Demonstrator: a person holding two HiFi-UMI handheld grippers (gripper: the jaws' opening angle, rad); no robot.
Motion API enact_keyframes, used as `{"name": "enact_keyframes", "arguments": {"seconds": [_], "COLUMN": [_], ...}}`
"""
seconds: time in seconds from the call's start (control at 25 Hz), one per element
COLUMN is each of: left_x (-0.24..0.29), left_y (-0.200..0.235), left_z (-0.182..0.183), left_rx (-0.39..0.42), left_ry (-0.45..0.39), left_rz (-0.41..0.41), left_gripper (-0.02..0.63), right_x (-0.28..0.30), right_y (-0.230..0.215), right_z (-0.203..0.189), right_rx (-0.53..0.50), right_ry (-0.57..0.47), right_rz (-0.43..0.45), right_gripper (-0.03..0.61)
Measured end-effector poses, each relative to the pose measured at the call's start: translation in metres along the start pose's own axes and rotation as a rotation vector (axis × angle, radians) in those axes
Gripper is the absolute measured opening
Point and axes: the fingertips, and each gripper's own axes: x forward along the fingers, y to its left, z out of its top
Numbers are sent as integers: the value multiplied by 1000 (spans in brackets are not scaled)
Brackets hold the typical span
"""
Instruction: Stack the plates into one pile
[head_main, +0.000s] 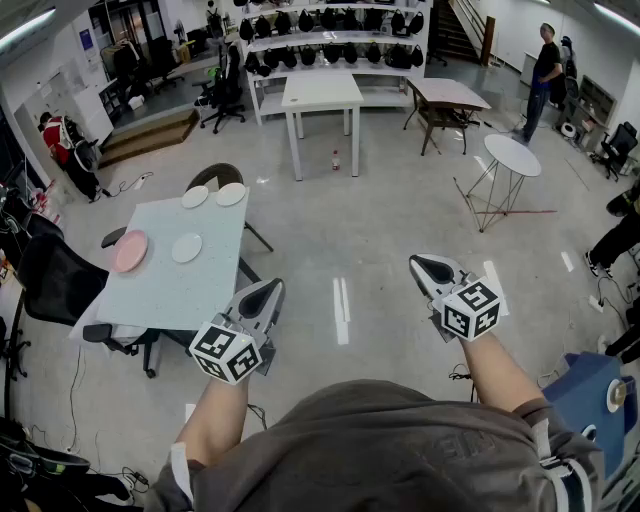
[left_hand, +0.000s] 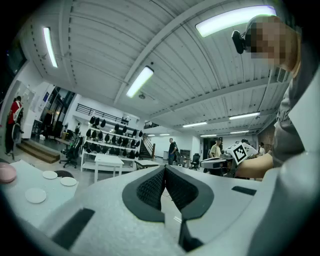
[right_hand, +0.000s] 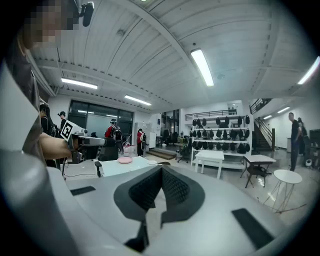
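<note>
I am holding both grippers out over open floor, well apart from the counter (head_main: 170, 290), and nothing of the task is in hand yet. The left gripper (head_main: 268, 292) is carrying its jaws pressed together with nothing between them, and the right gripper (head_main: 428, 266) is showing the same, its pads meeting on empty air. All four plates are lying flat and separate on the counter: the pink plate (head_main: 130, 251) is sitting near the counter's left edge, a white plate (head_main: 186, 247) is resting just beside it toward the counter's middle, and two more are lying side by side at the counter's far end, the far-left white plate (head_main: 195, 197) and the far-right white plate (head_main: 230, 194). None is touching another, so I am judging the pile as not begun. What the coming move is turning on is direction: the counter is lying ahead and off to the left of both grippers, with its long axis running away from me, so the plates are strung along that line, not across it. The left gripper is hanging nearer the counter, close to its near right corner in the head view, while the right gripper is standing well off to the counter's right. I am expecting to step in toward the counter and open the left jaws first, probably going for the white plate beside the pink one.
</note>
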Motion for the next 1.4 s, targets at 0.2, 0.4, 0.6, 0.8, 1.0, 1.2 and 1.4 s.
{"name": "enact_keyframes", "arguments": {"seconds": [0.2, 0.4, 0.6, 0.8, 1.0, 1.2, 1.4], "left_x": [9, 24, 35, 51, 71, 95, 115], "left_y": [-4, -10, -23, -39, -61, -80, -79], "left_z": [0, -2, -2, -3, -5, -9, -12], "left_rx": [-1, 1, 5, 10, 12, 1, 0], "left_ry": [-1, 1, 3, 4, 0, -5, 16], "left_rz": [0, 5, 9, 22, 36, 45, 36], "left_gripper": [6, 6, 6, 6, 6, 6, 6], "right_x": [0, -3, -12, -22, -41, -57, -56], "right_y": [-8, -22, -32, -47, -69, -97, -119], "right_z": [1, 0, 9, 9, 6, 0, -6], "right_rx": [1, -5, -4, -11, -16, -21, -1], "right_ry": [-4, -11, -61, -66, -73, -83, -84], "right_rz": [7, 10, 14, 49, 61, 66, 57], "right_gripper": [-9, -9, -5, 170, 170, 169, 164]}}
